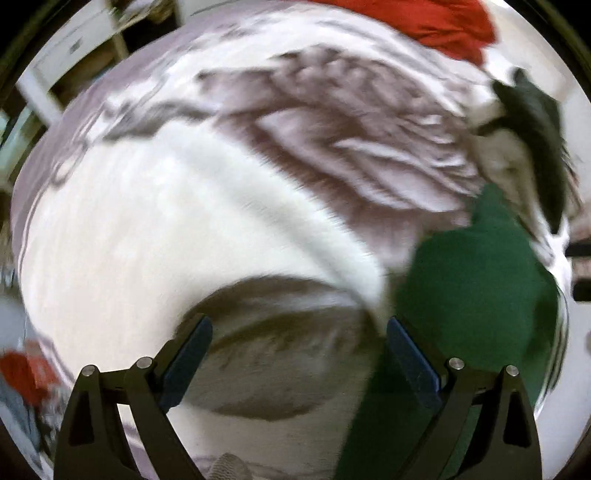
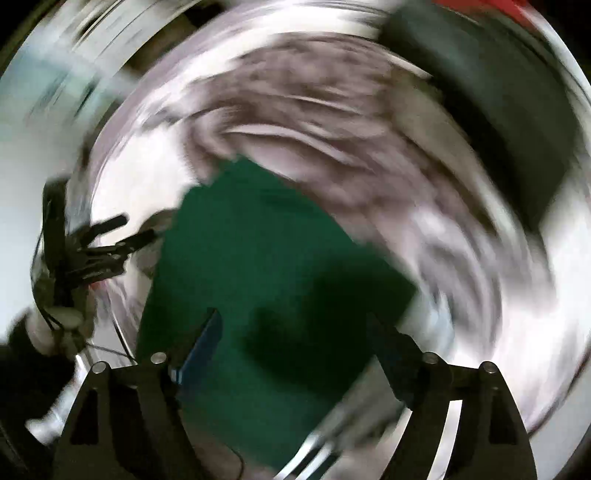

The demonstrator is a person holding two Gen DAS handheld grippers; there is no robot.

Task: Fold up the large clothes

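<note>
Item 1: one flat dark-green cloth garment (image 2: 258, 266), which I see lying on the bed directly ahead of my right gripper (image 2: 295, 332); in the left wrist view it sits at the right (image 1: 476, 280).

Item 2: one white cloth garment (image 1: 155, 229), spread wide under and ahead of my left gripper (image 1: 299, 339), its edge just beside the green one.

Item 3: red cloth, counted twice in the left view: one bundle at the top (image 1: 436, 22), one smaller patch low at the left (image 1: 22, 373). I cannot tell whether these are separate garments.

Item 4: one grey-and-white patterned bedsheet (image 1: 351, 122) beneath everything.

Item 5: one white wooden furniture frame (image 1: 70, 48), upper left.

Grippers, two. Left: jaws spread wide, holding nothing. Right: jaws likewise wide apart, empty, over the green garment.

Labels and writing: none legible; both views are motion-blurred.
</note>
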